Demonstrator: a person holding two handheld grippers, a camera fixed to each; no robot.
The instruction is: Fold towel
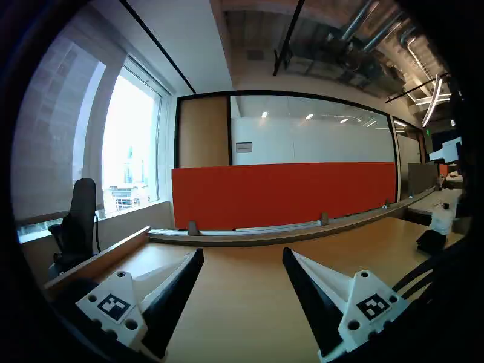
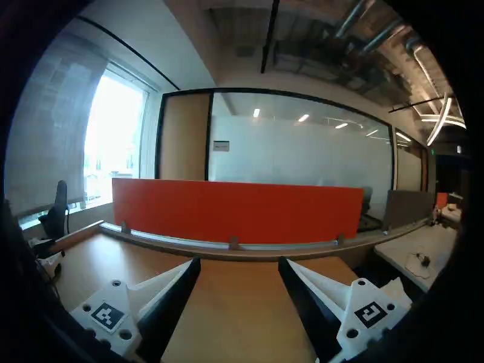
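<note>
Office desk (image 1: 242, 302) of pale wood runs under both cameras, its top bare between the fingers. Where the towel lies cannot be told from either view. In the left gripper view, the left gripper (image 1: 242, 251) hangs just above the wood with its two white-and-black fingers spread wide and nothing between them; a square black-and-white marker (image 1: 114, 305) sits on each finger. In the right gripper view, the right gripper (image 2: 239, 260) is set the same way over the desk (image 2: 242, 314), fingers wide apart and holding nothing. Beyond the fingertips a low orange partition (image 1: 284, 193) stands along the desk's far edge, seen also in the right gripper view (image 2: 236, 212). Behind it is a frosted glass wall (image 1: 314, 139) in a black frame. A bright window (image 1: 127, 145) fills the left side, with a black office chair (image 1: 78, 224) beside it. Overhead are bare metal pipes (image 1: 363, 30) and a long strip light (image 1: 432, 100). At the right of the right gripper view a white neighbouring desk (image 2: 423, 242) carries a small cable (image 2: 420, 259).
</note>
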